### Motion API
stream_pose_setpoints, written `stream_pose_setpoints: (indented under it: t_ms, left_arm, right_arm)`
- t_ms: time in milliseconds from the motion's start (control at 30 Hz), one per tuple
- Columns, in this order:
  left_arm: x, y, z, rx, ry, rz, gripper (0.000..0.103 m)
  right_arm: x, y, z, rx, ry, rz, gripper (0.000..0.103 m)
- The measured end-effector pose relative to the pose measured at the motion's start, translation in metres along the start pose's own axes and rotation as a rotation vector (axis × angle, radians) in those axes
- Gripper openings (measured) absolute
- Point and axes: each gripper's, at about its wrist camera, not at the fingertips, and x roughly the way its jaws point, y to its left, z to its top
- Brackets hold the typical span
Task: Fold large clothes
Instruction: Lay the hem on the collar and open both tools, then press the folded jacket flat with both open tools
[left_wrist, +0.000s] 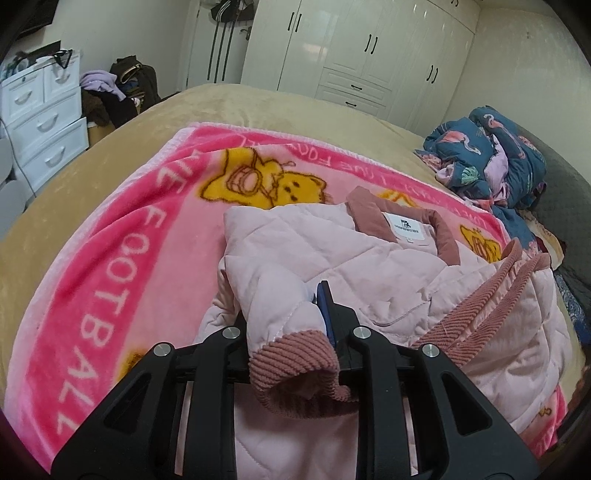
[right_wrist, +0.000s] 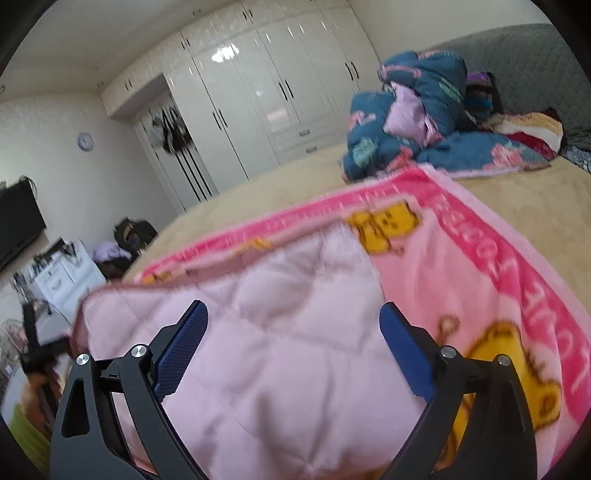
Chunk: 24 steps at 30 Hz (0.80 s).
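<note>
**Left gripper clamps a pink jacket sleeve; right gripper spread wide above the jacket**

A pale pink quilted jacket (left_wrist: 332, 266) lies on a bright pink blanket (left_wrist: 122, 236) printed with yellow cartoon bears and white lettering. The blanket is spread over a tan bed cover (left_wrist: 92, 155). The jacket sits toward the near edge of the blanket, its dusty-rose corduroy collar (left_wrist: 443, 236) pointing toward the far edge, with a white label showing inside the neck.

In the left wrist view, the left gripper (left_wrist: 321, 310) has its black fingers closed tight on one sleeve of the jacket. The sleeve's ribbed corduroy cuff (left_wrist: 295, 365) hangs out toward the camera, just behind the blue finger pad. A second corduroy-trimmed edge of the jacket lies to the right of the gripper.

In the right wrist view, which is somewhat blurred, the right gripper (right_wrist: 291, 314) has its fingers spread wide, with nothing between the blue pads (right_wrist: 181, 343). The quilted fabric of the jacket (right_wrist: 280, 332) fills the space below them; whether the fingers touch it cannot be told.

A crumpled teal patterned quilt (left_wrist: 491, 155) lies at the far right corner of the bed, well apart from the jacket. Beyond the bed stand white wardrobes (left_wrist: 354, 55) and, off the left side, a white drawer unit (left_wrist: 40, 122).
</note>
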Motion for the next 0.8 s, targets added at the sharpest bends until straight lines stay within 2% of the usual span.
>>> stream_pose_setpoints:
  t_ms: [67,333,467,533,567,600,633,700,800]
  left_arm:
    - [-0.001,-0.001,0.001,0.003,0.001,0.002,0.017]
    - [-0.017,-0.006,0.003,0.005,-0.025,0.01,0.025]
    - [-0.031,-0.009,0.005,-0.003,-0.048,-0.005,0.032]
    - [-0.039,-0.009,0.006,-0.026,-0.059,-0.058,0.057]
    - [-0.041,-0.011,0.008,-0.034,-0.065,-0.078,0.078]
    - [-0.046,-0.013,0.009,-0.034,-0.084,-0.081,0.084]
    - [-0.052,-0.017,0.009,-0.01,-0.107,-0.055,0.085]
    - [-0.062,-0.026,0.01,0.05,-0.152,0.013,0.094]
    - [-0.079,-0.025,0.009,0.07,-0.205,0.049,0.094]
  right_arm:
    - [0.001,-0.002,-0.003,-0.019,0.004,-0.029,0.094]
    - [0.003,-0.001,-0.009,-0.052,0.0,-0.048,0.095]
    - [0.006,0.002,-0.011,-0.07,0.0,-0.057,0.097]
    - [0.006,0.0,-0.01,-0.061,-0.002,-0.048,0.097]
    - [0.006,-0.001,-0.011,-0.06,-0.002,-0.047,0.097]
    - [0.006,-0.002,-0.011,-0.057,-0.004,-0.048,0.097]
    - [0.006,-0.003,-0.01,-0.049,-0.004,-0.046,0.097]
    - [0.006,-0.004,-0.01,-0.047,-0.001,-0.046,0.097]
    - [0.005,-0.003,-0.009,-0.06,0.004,-0.056,0.097]
